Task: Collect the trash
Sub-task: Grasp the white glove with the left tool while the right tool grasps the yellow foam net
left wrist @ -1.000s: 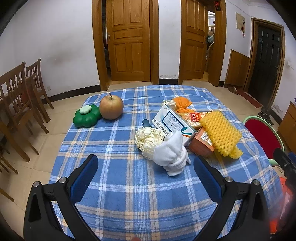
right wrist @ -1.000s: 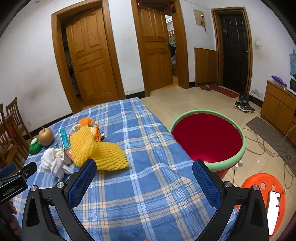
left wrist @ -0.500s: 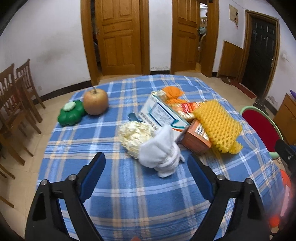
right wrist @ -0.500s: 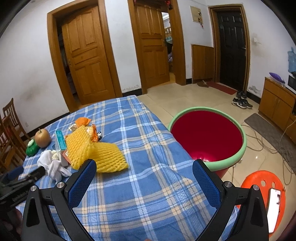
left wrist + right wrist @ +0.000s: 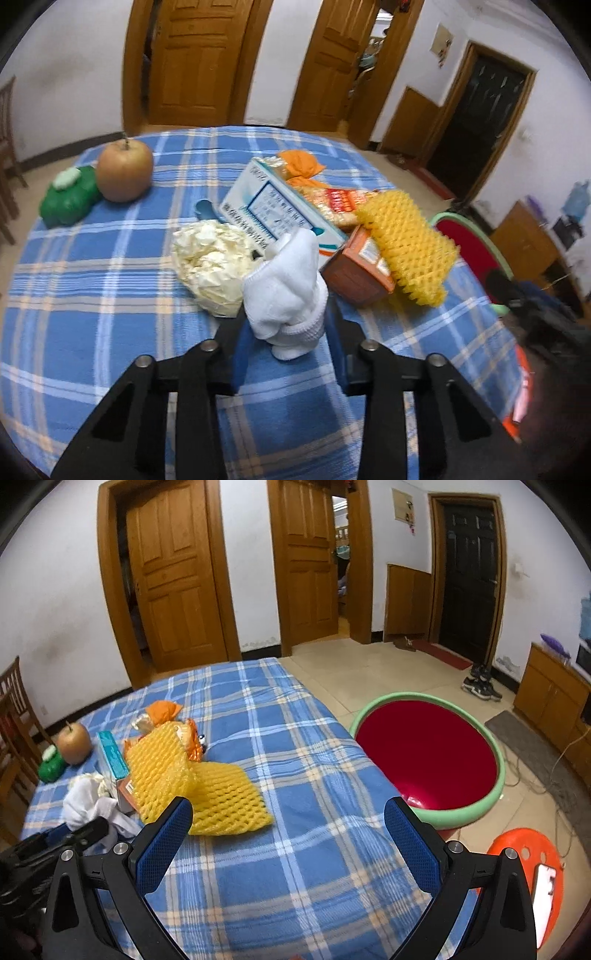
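The left gripper (image 5: 284,328) has its fingers pinched on the white cloth (image 5: 286,291). The right gripper (image 5: 288,821) hangs over the counter (image 5: 295,760), fingers spread wide, with the red bin (image 5: 428,760) at 2 o'clock.

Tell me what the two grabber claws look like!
Both are black plastic. The right gripper has two long fingers faced with blue dimpled pads, on forked black arms with triangle cut-outs and round silver bolts. The left gripper has the same black frame, bolts and blue pads. No cables or sleeves show.
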Action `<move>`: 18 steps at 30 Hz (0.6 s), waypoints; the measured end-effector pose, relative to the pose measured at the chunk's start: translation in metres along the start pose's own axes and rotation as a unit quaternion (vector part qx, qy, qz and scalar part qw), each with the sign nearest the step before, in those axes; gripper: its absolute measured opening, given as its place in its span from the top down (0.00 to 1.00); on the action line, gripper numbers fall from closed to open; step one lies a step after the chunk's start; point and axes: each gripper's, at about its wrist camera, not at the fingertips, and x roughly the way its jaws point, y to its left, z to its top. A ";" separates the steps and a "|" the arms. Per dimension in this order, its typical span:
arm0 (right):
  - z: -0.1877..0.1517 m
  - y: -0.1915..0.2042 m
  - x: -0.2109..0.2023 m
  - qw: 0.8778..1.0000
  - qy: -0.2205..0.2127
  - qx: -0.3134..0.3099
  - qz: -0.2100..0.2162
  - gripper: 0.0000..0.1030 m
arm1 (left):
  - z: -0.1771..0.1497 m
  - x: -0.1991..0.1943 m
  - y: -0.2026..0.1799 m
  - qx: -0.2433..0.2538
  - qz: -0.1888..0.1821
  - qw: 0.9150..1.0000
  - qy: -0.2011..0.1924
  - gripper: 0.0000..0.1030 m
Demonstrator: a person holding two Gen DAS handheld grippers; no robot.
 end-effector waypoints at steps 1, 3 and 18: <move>0.000 0.005 0.005 1.000 0.005 -0.007 0.001 0.00 | 0.000 -0.001 0.002 -0.003 -0.012 1.000 -0.001 0.67; -0.001 0.012 0.013 1.000 0.018 -0.012 0.004 0.00 | 0.002 -0.001 0.004 -0.003 -0.027 1.000 -0.002 0.69; -0.004 0.031 0.027 0.995 0.062 -0.003 0.074 0.15 | 0.001 -0.026 0.011 -0.016 -0.039 0.999 -0.031 0.70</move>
